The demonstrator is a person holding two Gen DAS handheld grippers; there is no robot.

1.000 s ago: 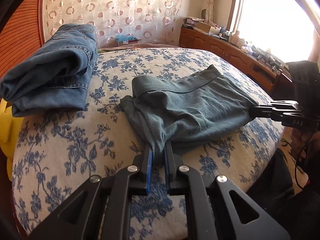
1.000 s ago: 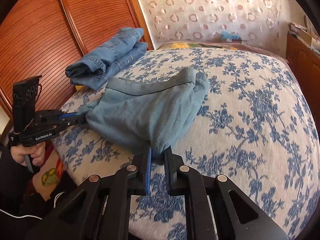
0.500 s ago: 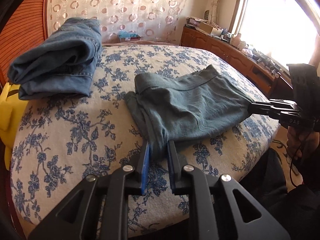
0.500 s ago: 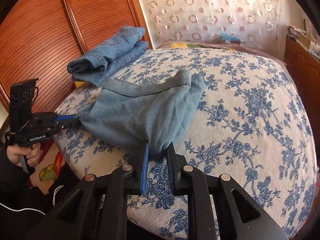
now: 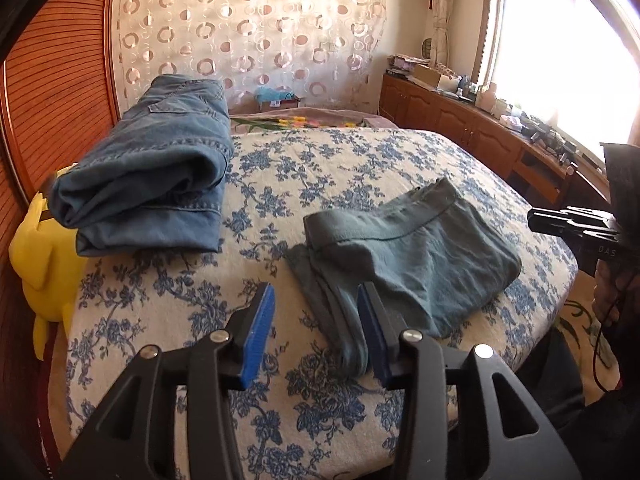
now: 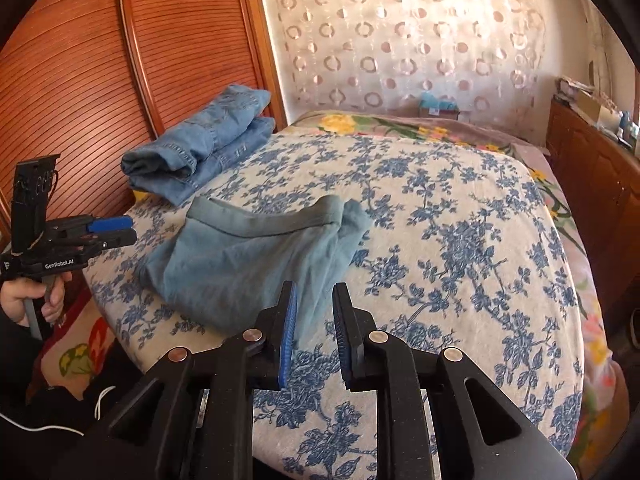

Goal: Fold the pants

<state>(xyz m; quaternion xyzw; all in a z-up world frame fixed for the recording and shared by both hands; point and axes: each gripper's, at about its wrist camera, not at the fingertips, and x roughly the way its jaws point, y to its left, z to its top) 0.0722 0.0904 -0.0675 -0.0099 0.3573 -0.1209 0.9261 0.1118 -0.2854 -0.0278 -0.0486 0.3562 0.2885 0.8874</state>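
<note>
Grey-green pants (image 5: 404, 264) lie folded low centre on the floral bed (image 5: 168, 300), long axis running left-right. The left gripper (image 5: 316, 320) has just spread, released; the right gripper (image 6: 314, 316), slightly parted, no longer pinches cloth. Folded jeans (image 5: 156, 168) upper left.

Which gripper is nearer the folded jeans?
Left. The left gripper sits at the near-left corner of the grey-green pants, on the side facing the folded jeans. The right gripper is at the pants' opposite corner, farther off.
</note>
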